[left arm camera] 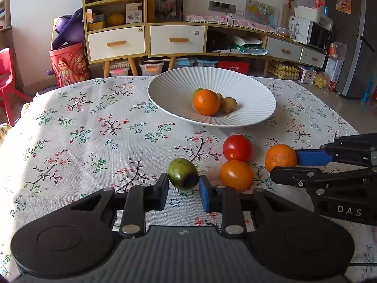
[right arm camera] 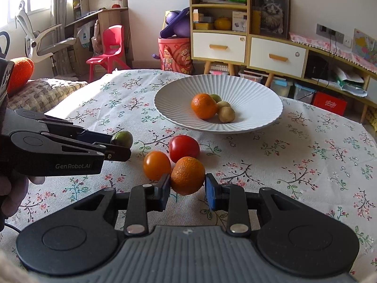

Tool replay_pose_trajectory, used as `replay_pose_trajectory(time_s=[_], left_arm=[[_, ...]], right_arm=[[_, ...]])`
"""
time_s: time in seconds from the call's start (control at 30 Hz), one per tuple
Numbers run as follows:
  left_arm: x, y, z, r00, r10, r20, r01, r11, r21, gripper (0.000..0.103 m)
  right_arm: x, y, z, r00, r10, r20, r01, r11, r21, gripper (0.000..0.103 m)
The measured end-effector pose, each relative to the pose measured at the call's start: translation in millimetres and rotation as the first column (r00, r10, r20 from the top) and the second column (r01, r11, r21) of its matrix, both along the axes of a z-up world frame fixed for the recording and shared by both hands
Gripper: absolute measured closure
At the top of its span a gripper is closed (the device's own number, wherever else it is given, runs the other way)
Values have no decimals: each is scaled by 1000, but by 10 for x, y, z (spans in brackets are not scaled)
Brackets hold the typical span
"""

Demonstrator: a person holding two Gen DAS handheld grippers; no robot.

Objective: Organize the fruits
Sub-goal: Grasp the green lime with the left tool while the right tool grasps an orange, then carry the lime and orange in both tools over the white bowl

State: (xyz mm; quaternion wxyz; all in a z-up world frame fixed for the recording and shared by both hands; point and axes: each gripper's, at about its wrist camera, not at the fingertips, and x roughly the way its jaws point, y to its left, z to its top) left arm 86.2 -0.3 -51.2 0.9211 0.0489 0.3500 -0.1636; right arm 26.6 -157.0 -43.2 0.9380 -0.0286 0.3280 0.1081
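Observation:
A white ribbed bowl (left arm camera: 165, 94) (right arm camera: 259, 99) stands at the far side of the table and holds an orange (left arm camera: 206, 102) (right arm camera: 203, 106), two brownish fruits (left arm camera: 228, 105) (right arm camera: 226, 114) and a green fruit behind. My left gripper (left arm camera: 183, 186) (right arm camera: 117, 145) has its pads against both sides of a green fruit (left arm camera: 183, 174) (right arm camera: 122, 139) on the cloth. My right gripper (right arm camera: 187, 188) (left arm camera: 282, 165) has its jaws around a small orange (right arm camera: 187, 175) (left arm camera: 280, 158); a thin gap shows at the right pad. A red tomato (left arm camera: 237, 148) (right arm camera: 184, 148) and an orange tomato (left arm camera: 236, 175) (right arm camera: 157, 165) lie between them.
The table is covered by a floral cloth (left arm camera: 94, 129) (right arm camera: 306, 153). Shelves and drawers (left arm camera: 141, 35) stand behind the table. A red chair (right arm camera: 110, 47) and a red bin (right arm camera: 175, 54) are on the floor beyond the far edge.

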Motion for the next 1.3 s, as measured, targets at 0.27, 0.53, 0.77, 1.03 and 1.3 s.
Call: replay_pose_trajectory(time_s=[0.27, 0.53, 0.77, 1.03, 1.3], left_arm=[[-29, -11, 106, 1000, -17, 5, 17, 999, -36, 91], [13, -83, 224, 999, -43, 15, 43, 997, -66, 91], [137, -157, 283, 998, -56, 19, 57, 995, -80, 91], [312, -251, 306, 999, -47, 16, 48, 994, -95, 91], [505, -393, 233, 997, -73, 5, 73, 997, -39, 91]], right_arm=[[56, -19, 77, 1000, -19, 15, 19, 1000, 11, 74], [154, -43, 209, 999, -28, 29, 27, 999, 22, 74], [324, -69, 282, 999, -42, 23, 41, 999, 25, 74], [519, -151, 303, 998, -69, 8, 69, 997, 32, 74], [689, -232, 237, 997, -64, -42, 65, 998, 15, 74]])
